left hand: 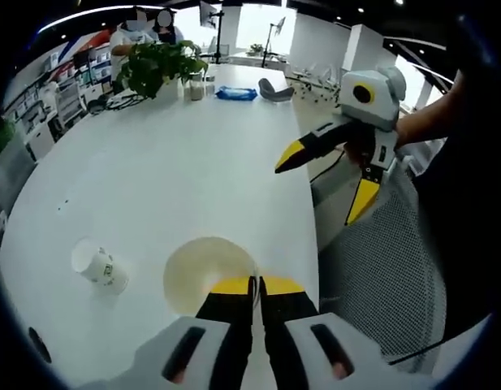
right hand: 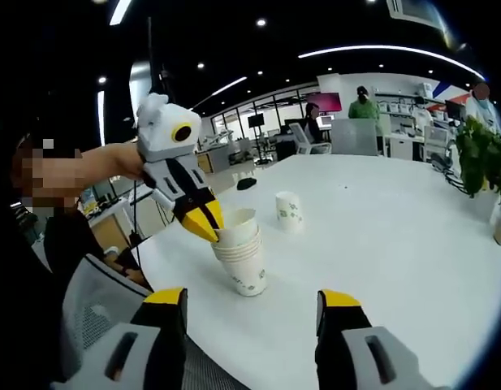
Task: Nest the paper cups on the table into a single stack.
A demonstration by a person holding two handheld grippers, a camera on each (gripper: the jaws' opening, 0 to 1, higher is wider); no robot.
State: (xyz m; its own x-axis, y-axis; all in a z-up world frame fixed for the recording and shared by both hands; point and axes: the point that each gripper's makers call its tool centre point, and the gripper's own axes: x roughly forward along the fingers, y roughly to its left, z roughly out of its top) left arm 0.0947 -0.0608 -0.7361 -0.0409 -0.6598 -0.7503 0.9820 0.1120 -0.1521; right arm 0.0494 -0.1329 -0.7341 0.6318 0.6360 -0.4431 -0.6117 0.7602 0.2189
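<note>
Altogether: two white paper cup groups sit on a long white oval table (right hand: 412,244), seen from two handheld grippers.
Cup stack: a stack of white paper cups with green print (right hand: 244,258) stands upright near the table's edge in the right gripper view; about four nested rims can be counted, though the exact number is hard to tell.
Same stack from above: in the left gripper view its cream-coloured open mouth (left hand: 208,272) sits directly in front of the jaws.
Single cup: one white paper cup with green print (right hand: 288,210) stands apart, further along the table; in the left gripper view it (left hand: 100,268) appears tilted to the left of the stack.
Left gripper: the white gripper with black and yellow jaws (right hand: 208,226) has its jaws pinched onto the rim of the top cup; its own view shows the tips (left hand: 256,286) nearly together with the rim between them.
Right gripper: its yellow-tipped jaws (right hand: 252,301) stand wide apart with nothing between them, hovering near the stack; the left gripper view shows it (left hand: 327,179) raised beside the table edge.
Background: one leafy green potted plant (left hand: 157,65), one blue packet (left hand: 236,93), and several people at the far end.
</note>
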